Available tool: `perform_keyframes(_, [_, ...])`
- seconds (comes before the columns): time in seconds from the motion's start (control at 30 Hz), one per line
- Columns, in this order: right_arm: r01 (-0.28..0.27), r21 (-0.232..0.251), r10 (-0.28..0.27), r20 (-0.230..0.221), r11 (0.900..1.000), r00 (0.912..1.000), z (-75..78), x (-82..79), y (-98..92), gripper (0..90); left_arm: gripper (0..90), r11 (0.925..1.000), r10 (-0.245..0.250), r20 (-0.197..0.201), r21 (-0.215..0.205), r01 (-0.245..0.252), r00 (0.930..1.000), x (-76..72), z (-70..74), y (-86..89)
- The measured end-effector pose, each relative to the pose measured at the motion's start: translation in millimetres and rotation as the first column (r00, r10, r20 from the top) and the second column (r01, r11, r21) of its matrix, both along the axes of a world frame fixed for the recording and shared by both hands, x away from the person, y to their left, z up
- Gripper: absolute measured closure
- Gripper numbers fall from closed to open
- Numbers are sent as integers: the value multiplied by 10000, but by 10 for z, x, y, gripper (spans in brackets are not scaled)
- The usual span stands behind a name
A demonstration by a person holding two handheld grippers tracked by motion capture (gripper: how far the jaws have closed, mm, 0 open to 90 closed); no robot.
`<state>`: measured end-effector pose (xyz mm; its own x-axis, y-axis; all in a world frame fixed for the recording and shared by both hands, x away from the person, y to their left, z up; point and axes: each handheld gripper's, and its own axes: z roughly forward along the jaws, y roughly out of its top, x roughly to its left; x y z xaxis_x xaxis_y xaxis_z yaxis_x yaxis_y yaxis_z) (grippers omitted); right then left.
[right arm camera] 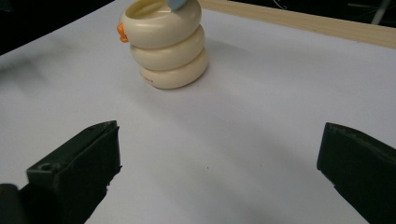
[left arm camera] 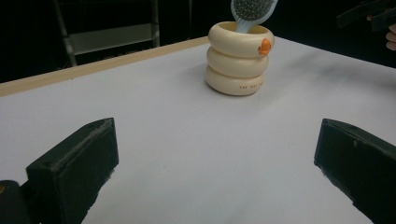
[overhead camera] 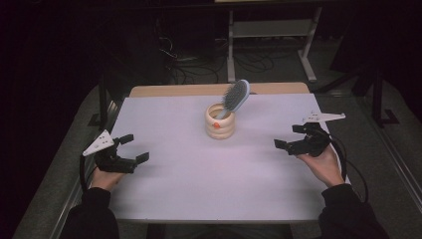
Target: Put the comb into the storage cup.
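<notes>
With both grippers parked low at the near corners of the white table [overhead camera: 189,169], I have nothing in hand yet. My left gripper [overhead camera: 133,148] sits at the near left, jaws spread wide and empty; my right gripper [overhead camera: 288,137] sits at the near right, jaws just as wide, also empty. In each gripper view the two black jaws stand far apart with bare tabletop between them.

The work sits mid-table, towards the far edge and well apart from both grippers: a cream ribbed holder [overhead camera: 220,122], three stacked rings with a small orange mark near the rim, standing upright. A pale blue hairbrush [overhead camera: 236,96] stands in it handle down, head up and leaning to the right over the rim, bristles facing left.

Handling, as I judge it: the brush looks like light, stiff plastic, and the handle is likely smooth and a bit slippery. The bristle face would give a poor hold. I'd take it at the neck just above the rim, jaws across the thin sides, and lift along its lean. The holder looks glossy and maybe ceramic, so fragile and able to tip if the brush drags on the rim; my left gripper could steady its side.
</notes>
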<state>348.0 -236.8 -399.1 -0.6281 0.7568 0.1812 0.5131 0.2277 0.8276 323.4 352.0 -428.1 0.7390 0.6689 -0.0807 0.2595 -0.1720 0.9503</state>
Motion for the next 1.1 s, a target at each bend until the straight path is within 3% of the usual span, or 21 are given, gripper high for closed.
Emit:
perform_keyframes(0.17, [199,137,-204,368,9997,9991,-40,-106,-76,0,0,9999,-1,-116,123,2,9999,7,-18,0])
perform_keyframes(0.43, [455,-110,-450,455,9989,9980,-150,-207,-175,0,0,9999,-16,-199,110,18,9998,9,-28,-3])
perform_keyframes(0.83, [782,116,-789,791,9969,9937,-294,-350,-336,0,0,9999,-24,-293,159,29,9996,11,-44,-2])
perform_keyframes(0.97, [825,150,-837,1172,9965,9896,-345,-407,-375,0,0,9999,-7,-317,136,11,9995,7,-47,-4])
perform_keyframes(1.1, [872,119,-880,1043,9961,9906,-424,-442,-425,0,0,9999,3,-370,109,1,9993,7,-56,-4])
